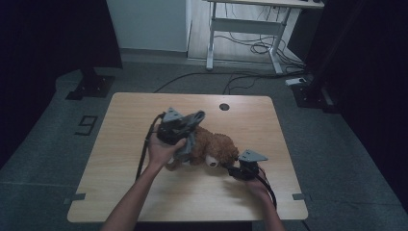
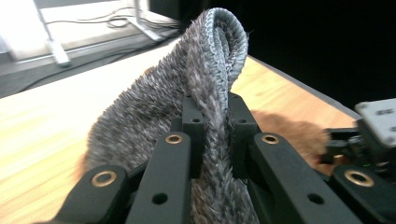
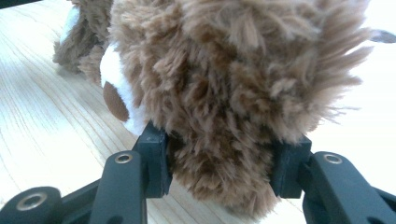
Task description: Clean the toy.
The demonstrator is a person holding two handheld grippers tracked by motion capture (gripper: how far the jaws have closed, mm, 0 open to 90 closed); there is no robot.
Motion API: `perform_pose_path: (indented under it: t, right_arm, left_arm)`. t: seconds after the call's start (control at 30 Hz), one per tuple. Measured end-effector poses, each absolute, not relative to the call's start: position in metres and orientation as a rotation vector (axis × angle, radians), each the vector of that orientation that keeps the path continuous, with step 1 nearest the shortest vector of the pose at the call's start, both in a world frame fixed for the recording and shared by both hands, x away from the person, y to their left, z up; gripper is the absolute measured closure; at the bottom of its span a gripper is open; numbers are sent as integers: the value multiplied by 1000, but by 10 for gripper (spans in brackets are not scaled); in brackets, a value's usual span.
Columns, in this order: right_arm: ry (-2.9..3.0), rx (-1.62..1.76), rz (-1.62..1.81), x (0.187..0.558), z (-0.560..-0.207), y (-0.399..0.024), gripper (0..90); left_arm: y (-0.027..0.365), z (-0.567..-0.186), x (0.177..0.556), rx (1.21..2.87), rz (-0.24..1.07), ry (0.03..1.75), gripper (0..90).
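Note:
A brown plush dog [image 1: 211, 144] lies on the wooden table [image 1: 120, 159], its white muzzle [image 1: 211, 161] toward the front. A grey fuzzy cloth [image 1: 190, 132] drapes over its back. My left gripper [image 1: 185, 126] is shut on a fold of that grey cloth [image 2: 210, 93], which rises in a loop above the pads. My right gripper [image 1: 231, 169] sits at the dog's head end; its jaws press into the brown fur [image 3: 224, 116] on both sides, with the white muzzle and brown nose [image 3: 114, 100] to the left.
A round cable hole [image 1: 224, 106] lies near the table's far edge. A white desk frame [image 1: 250, 29] with loose cables stands on the floor behind. Black stands flank the table at the left [image 1: 91, 84] and right [image 1: 312, 91].

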State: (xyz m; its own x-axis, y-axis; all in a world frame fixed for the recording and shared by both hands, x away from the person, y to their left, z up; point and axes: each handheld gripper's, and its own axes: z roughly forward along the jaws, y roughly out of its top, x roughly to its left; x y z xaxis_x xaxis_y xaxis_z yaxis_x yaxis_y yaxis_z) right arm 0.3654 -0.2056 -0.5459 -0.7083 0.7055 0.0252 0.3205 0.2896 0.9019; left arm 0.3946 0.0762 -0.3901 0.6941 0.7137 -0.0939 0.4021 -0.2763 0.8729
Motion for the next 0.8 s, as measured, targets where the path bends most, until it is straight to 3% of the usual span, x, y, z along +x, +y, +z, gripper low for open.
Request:
perform_pose_path:
  t: [0.4, 0.53, 0.8]
  right_arm:
    - [2190, 931, 1393, 366, -547, -206, 495]
    - [2194, 930, 1395, 366, -547, -207, 494]
    - [2183, 943, 1419, 367, -547, -208, 494]
  left_arm:
    - [-6, -443, 411, 2147, 254, 840, 805]
    - [-4, -443, 407, 2146, 261, 840, 806]
    - [39, -445, 410, 2085, 269, 926, 808]
